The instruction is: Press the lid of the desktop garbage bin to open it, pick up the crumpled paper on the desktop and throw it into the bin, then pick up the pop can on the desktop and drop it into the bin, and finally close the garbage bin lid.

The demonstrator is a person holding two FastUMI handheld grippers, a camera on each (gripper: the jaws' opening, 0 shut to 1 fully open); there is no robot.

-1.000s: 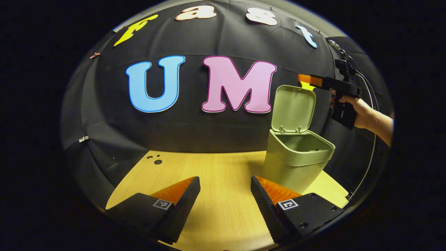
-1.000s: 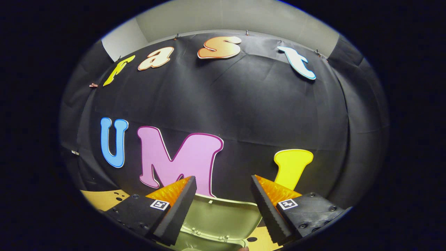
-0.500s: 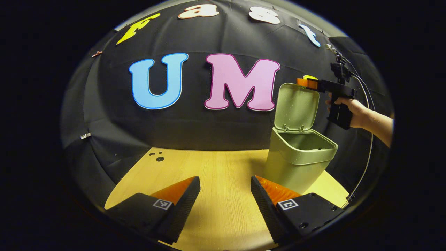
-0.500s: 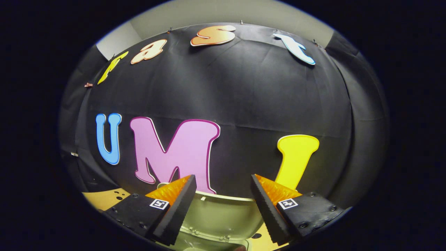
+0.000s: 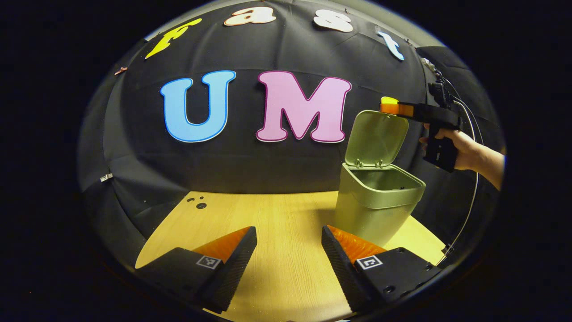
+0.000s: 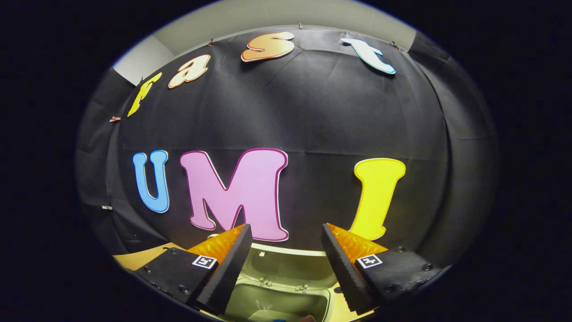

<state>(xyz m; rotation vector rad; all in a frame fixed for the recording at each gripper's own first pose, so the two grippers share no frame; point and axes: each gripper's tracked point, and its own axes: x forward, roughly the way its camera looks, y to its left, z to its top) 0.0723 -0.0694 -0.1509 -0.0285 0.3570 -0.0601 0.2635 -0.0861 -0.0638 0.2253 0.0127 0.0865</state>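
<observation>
One step seems left: the lid [image 5: 376, 137] is yet to be closed. No paper or can is seen on the table [image 5: 277, 223], so both are judged already dropped; something pale and blue is glimpsed inside the bin [image 5: 375, 203] in the right gripper view. The bin, pale green and upright, is set near the table's right edge, lid tilted up. The right gripper [image 5: 389, 106], released and empty, is held at the lid's top edge. The left gripper [image 5: 289, 250], likewise released, is held above the near edge.

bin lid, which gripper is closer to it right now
Right. The right gripper is at the raised lid's top edge; the left gripper hangs over the table, short of the bin.
</observation>
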